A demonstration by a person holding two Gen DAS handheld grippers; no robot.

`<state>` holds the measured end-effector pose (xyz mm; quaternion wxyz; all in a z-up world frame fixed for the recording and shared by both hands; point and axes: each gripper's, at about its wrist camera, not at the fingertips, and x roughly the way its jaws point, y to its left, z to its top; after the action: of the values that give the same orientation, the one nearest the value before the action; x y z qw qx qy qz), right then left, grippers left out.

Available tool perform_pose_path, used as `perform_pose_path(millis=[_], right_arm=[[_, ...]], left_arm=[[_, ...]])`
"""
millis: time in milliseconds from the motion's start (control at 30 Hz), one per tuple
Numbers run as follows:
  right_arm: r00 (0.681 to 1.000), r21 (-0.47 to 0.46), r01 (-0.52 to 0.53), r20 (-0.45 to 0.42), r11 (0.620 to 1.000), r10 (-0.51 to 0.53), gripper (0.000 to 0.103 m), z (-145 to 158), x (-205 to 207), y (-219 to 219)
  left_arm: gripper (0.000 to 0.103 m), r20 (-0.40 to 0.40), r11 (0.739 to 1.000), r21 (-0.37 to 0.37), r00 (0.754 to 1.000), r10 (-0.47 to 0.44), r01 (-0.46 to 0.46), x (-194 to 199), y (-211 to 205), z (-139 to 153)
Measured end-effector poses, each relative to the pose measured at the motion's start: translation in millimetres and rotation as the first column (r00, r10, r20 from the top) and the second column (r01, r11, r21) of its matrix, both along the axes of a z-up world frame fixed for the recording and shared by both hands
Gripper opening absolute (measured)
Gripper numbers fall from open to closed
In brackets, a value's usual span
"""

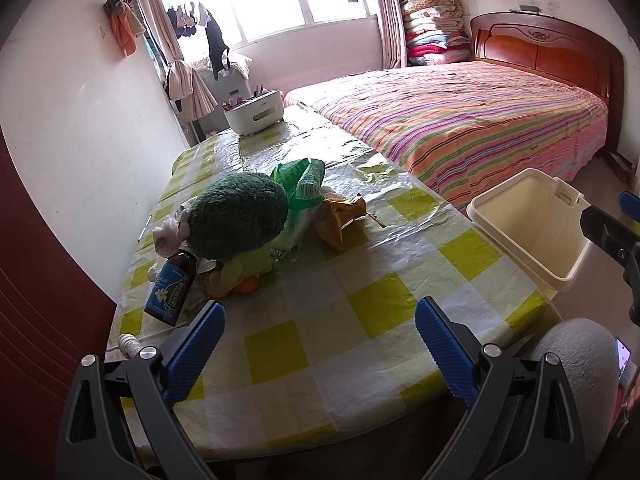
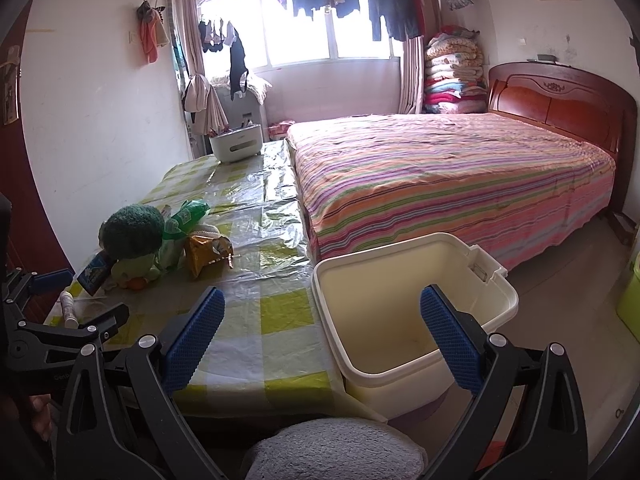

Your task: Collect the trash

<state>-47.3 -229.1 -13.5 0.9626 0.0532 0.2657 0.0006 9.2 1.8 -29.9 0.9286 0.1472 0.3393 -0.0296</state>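
Observation:
A heap of litter lies on the checked table [image 1: 304,344]: a green plastic bag [image 1: 300,184], a yellow snack wrapper [image 1: 340,216], a dark bottle with a blue label [image 1: 170,288], crumpled white plastic [image 1: 166,236] and an orange bit [image 1: 246,286]. A green broccoli plush [image 1: 236,216] sits among them. My left gripper [image 1: 320,352] hovers open over the table's near edge, short of the heap. My right gripper [image 2: 322,340] is open above the near rim of the cream bin [image 2: 400,280], nothing between its fingers. The heap shows far left [image 2: 168,240] in the right wrist view.
A white caddy [image 1: 254,114] stands at the table's far end. A striped bed [image 1: 460,120] runs along the table's right side. The bin [image 1: 528,224] sits on the floor at the table's right corner. A grey-clad knee [image 2: 332,448] is below the grippers. A white tube [image 1: 128,344] lies at the table's left edge.

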Motion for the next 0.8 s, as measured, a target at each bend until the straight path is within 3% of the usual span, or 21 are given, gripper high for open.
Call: perform_pose_path(millis=[800], right_arm=[[1.0, -0.012, -0.018, 0.017, 1.0, 0.018, 0.097, 5.7, 4.5, 5.4]], left_arm=[[0.093, 0.001, 1.0, -0.017, 1.0, 0.017, -0.017, 0.2, 9.8, 1.2]])
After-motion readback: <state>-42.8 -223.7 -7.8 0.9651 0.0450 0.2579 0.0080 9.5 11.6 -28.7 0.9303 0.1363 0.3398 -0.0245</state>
